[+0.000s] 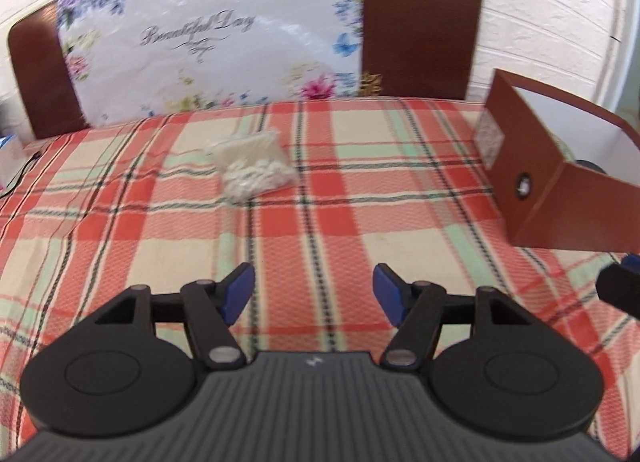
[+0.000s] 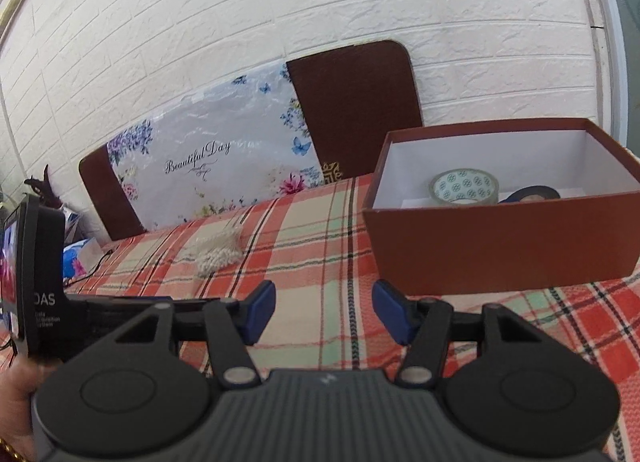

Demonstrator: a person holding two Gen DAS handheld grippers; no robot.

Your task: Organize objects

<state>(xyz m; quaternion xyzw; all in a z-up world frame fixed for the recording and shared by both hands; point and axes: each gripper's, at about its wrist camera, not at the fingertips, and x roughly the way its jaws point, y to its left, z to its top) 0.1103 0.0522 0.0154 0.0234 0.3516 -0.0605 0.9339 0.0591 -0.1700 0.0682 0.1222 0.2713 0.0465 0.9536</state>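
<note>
Presently my left gripper [image 1: 314,294] stands released over the plaid tablecloth [image 1: 304,218], nothing between its blue pads; my right gripper [image 2: 324,312] is likewise spread and empty. Far ahead of the left lies a clear bag of white beads [image 1: 254,168], untouched. To the right sits the brown box [image 2: 500,238], containing a tape roll [image 2: 464,186] and a dark roll [image 2: 534,194] beside it.

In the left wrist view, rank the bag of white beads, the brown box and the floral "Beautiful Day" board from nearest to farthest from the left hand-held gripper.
From the left hand-held gripper, which is open:
1. Bag of white beads, ahead on the plaid cloth, slightly left. The brown box, off to the right, looks about as near; too close to call.
2. Floral board, leaning on the wall behind the table.
</note>
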